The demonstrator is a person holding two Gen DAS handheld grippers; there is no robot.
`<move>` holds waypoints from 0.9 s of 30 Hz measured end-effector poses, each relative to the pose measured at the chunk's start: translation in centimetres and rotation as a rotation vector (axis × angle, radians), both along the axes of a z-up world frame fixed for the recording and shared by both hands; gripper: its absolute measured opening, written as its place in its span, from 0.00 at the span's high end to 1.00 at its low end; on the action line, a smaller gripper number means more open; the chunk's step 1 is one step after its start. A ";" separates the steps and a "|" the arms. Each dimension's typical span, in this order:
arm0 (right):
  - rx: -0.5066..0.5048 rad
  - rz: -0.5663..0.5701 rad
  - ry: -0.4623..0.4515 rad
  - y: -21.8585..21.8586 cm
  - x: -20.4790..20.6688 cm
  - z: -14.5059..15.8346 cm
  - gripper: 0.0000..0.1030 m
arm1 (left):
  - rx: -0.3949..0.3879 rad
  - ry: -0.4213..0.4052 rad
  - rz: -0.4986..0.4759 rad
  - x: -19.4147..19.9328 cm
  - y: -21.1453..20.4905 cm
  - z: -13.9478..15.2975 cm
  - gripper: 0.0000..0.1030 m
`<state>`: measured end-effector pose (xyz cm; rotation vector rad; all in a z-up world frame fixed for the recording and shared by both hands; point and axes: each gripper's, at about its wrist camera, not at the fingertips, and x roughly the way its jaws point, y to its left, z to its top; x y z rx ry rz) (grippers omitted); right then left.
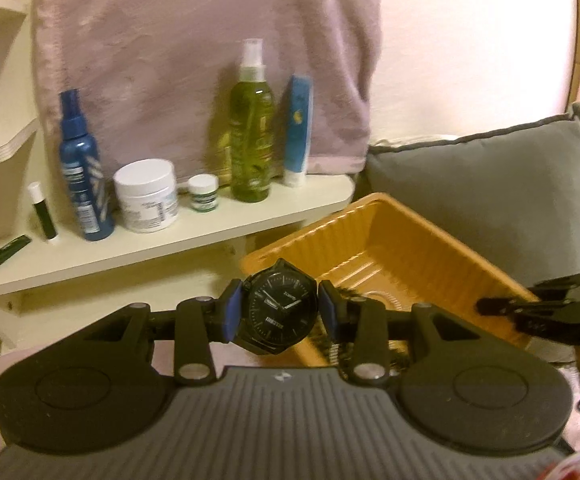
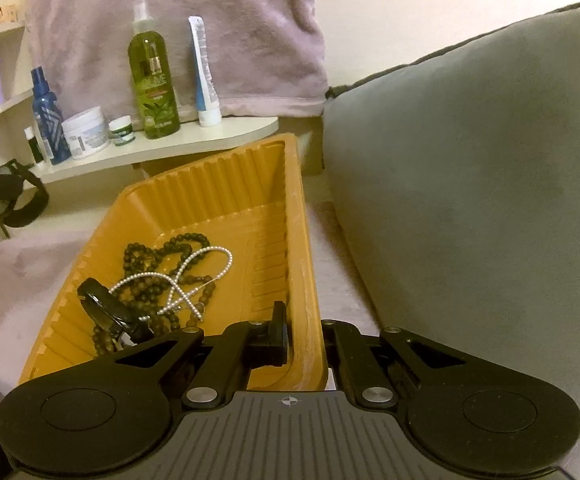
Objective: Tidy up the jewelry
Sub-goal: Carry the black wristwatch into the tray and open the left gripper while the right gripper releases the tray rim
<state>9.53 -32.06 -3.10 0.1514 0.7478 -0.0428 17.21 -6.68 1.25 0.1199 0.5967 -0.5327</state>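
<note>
Left gripper (image 1: 279, 314) clamps my black watch (image 1: 281, 307) by the case, dial toward camera. Orange tray (image 2: 245, 200) lies just ahead-right, beads (image 2: 161, 276) inside. Right gripper (image 2: 304, 332) pinches the tray's near wall; left is the placing hand.

A ribbed, glossy orange plastic tray (image 2: 302, 240) holds matt dark beads (image 2: 149, 280) and shiny pearls (image 2: 209, 256) beside plush cloth (image 2: 193, 20).

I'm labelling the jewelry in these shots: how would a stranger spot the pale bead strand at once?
Find the orange tray beside the grey cushion, its wall clamped by the right gripper. On its floor lies a jewelry heap; the pearl strand crosses over the dark wooden beads. It alone is whitish, with far smaller beads.
</note>
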 end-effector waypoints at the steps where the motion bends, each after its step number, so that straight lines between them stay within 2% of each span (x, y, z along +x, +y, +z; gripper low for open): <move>1: 0.009 0.002 0.001 0.0 0.2 -0.1 0.96 | -0.005 0.002 -0.008 0.0 -0.3 0.1 0.65; 9: 0.063 -0.003 0.017 -0.7 0.5 -1.6 0.96 | -0.012 0.036 -0.103 -0.5 -4.7 -0.7 0.65; 14: 0.118 -0.012 0.022 -1.6 0.4 -2.4 0.96 | 0.036 0.062 -0.150 -0.8 -7.5 -2.4 0.65; 21: 0.176 -0.028 0.004 -2.4 0.2 -3.0 0.95 | 0.104 0.061 -0.157 -0.4 -9.4 -3.8 0.66; 22: 0.184 -0.029 0.000 -2.5 0.1 -3.0 0.94 | 0.105 0.060 -0.161 -0.3 -9.5 -3.8 0.66; 24: 0.192 -0.043 -0.012 -2.7 -0.2 -3.0 0.79 | 0.125 0.050 -0.162 -0.2 -9.9 -3.8 0.66; 25: 0.198 -0.052 -0.025 -2.9 -0.4 -2.9 0.63 | 0.134 0.043 -0.160 -0.2 -10.1 -3.8 0.66; 26: 0.205 -0.061 -0.035 -3.0 -0.6 -2.8 0.52 | 0.139 0.041 -0.162 0.0 -10.2 -3.7 0.66; 27: 0.210 -0.071 -0.045 -3.3 -0.9 -2.7 0.51 | 0.138 0.040 -0.164 0.0 -10.3 -3.7 0.66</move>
